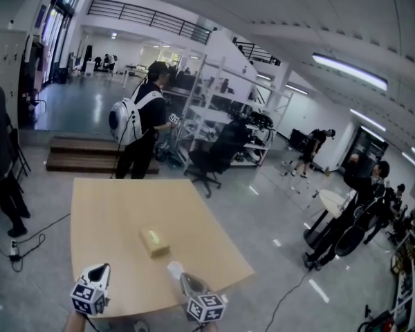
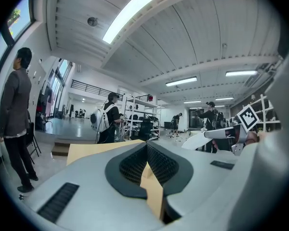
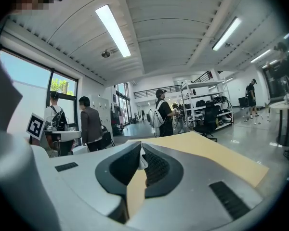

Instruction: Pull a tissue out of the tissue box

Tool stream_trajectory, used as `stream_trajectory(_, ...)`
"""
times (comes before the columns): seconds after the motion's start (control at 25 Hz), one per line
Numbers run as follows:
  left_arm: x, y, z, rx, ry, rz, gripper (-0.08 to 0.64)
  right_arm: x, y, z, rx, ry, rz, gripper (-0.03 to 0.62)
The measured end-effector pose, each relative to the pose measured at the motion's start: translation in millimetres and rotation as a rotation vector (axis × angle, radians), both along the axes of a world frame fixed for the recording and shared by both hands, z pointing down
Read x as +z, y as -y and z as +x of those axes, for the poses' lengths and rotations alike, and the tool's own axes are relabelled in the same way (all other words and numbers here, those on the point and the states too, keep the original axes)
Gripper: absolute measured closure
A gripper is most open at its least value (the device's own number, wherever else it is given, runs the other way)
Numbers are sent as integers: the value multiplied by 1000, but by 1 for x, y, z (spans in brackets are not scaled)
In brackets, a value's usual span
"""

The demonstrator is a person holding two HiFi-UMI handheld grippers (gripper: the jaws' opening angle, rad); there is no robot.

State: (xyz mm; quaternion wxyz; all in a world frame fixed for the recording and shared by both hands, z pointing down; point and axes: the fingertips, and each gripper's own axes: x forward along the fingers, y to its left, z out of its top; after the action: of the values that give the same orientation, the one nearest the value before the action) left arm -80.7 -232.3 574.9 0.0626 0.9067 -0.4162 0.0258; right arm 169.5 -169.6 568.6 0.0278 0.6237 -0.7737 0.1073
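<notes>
A yellowish tissue box (image 1: 154,241) lies on the light wood table (image 1: 117,206), near its front edge. My right gripper (image 1: 184,278) hovers just in front of the box and to its right, shut on a white tissue (image 1: 173,269) that sticks out past its tips. In the right gripper view, a scrap of the tissue (image 3: 142,161) shows pinched between the dark pads (image 3: 156,167). My left gripper (image 1: 103,270) hangs over the table's front left, jaws together with nothing in them. The left gripper view shows the tissue (image 2: 202,139) at the right, in the other gripper.
A person with a white backpack (image 1: 135,123) stands beyond the table's far edge, by a low wooden platform (image 1: 90,154). A black office chair (image 1: 211,159) and metal shelving (image 1: 221,109) stand behind. Another person (image 1: 0,151) is at the left edge, and a cable (image 1: 28,237) runs over the floor.
</notes>
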Motion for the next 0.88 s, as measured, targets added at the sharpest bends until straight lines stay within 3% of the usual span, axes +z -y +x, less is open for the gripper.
stream_trajectory(0.4, -10, -36, -4, 5, 6, 13, 552, -6, -41, -4, 18, -9, 14, 584)
stream_trajectory(0.88, -14, -46, -13, -8, 3, 19, 552, -10, -45, -14, 2, -12, 28, 584)
